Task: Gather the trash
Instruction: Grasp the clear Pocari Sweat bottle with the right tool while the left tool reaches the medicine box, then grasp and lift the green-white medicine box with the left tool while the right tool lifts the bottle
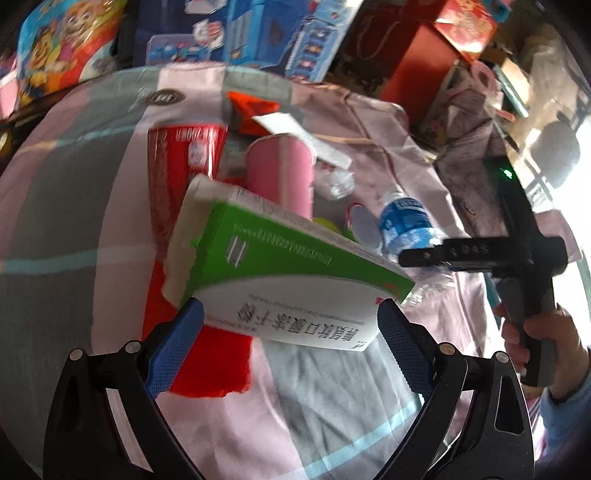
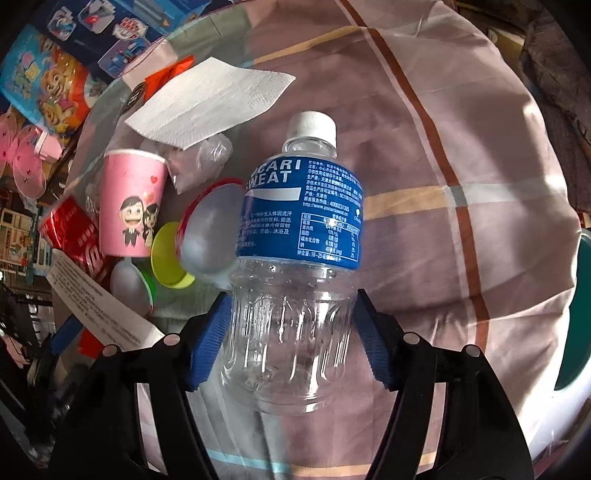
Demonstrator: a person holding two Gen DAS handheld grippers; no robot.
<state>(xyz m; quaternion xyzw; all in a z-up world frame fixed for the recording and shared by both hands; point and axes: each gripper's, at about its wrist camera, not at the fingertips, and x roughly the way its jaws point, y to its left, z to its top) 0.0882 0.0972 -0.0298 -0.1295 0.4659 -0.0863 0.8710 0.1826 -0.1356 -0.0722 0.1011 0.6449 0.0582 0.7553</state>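
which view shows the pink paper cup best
The right wrist view: the pink paper cup stands sharp, its cartoon couple print and rim clear. The left wrist view shows it blurred, its lower part hidden behind the green and white box.

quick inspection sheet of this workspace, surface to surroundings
surface: bedsheet, pink and grey checks, creased
job's things: clear bottle with blue label, capped, looks empty; green and white carton
clutter: pink paper cup, red pack, white napkin, small round lids
grippers: left gripper has the carton between its fingers; right gripper fingers press the bottle's lower body
cables: nothing seen
surroundings: toy boxes and bags stacked behind
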